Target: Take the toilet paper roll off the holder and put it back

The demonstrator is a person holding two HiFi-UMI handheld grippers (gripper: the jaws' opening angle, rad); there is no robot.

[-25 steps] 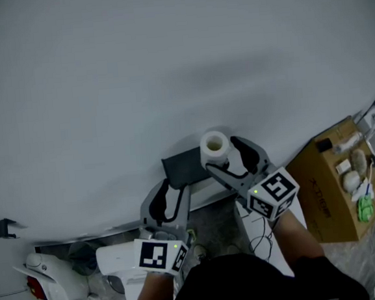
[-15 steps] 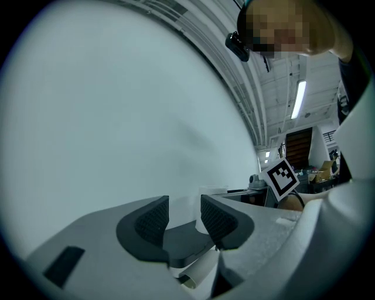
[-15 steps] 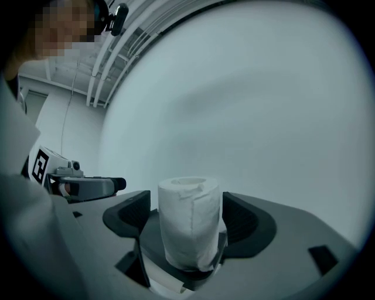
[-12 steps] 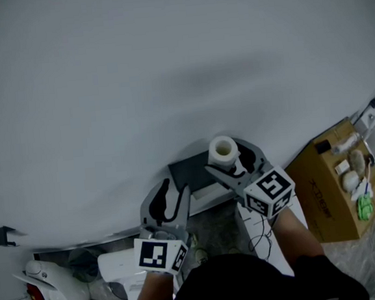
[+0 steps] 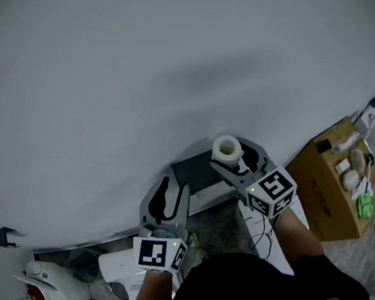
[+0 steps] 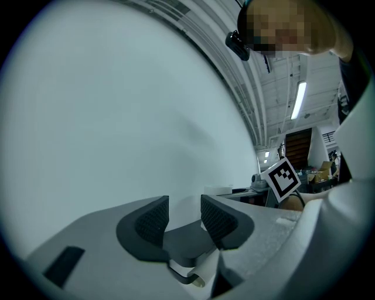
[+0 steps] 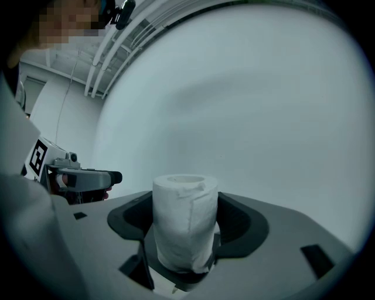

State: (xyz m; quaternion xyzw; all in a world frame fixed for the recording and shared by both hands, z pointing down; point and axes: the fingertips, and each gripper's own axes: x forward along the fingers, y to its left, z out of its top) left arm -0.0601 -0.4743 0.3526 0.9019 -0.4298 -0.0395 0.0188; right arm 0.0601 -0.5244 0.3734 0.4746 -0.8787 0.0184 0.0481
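Observation:
A white toilet paper roll [image 5: 226, 149] stands upright at the right end of a dark grey holder [image 5: 191, 172] on the pale wall. My right gripper [image 5: 235, 159] reaches level at it. Its jaws have just been closing and now sit against both sides of the roll [image 7: 185, 225], low on its body. My left gripper [image 5: 168, 200] is open just below the holder's left part, with nothing between its pads [image 6: 154, 220]. The left gripper view shows the roll [image 6: 218, 189] beyond the right jaw.
The plain wall [image 5: 167, 63] fills the space ahead of both grippers. A cardboard box [image 5: 322, 196] with small items on top stands at the right. A white appliance [image 5: 53, 288] and a white case [image 5: 119, 264] lie on the floor at the left, and cables [image 5: 263, 237] below the right hand.
The right gripper's jaws have narrowed around the roll, which now sits squarely between them instead of beside the left finger. The left gripper has shifted slightly toward the holder.

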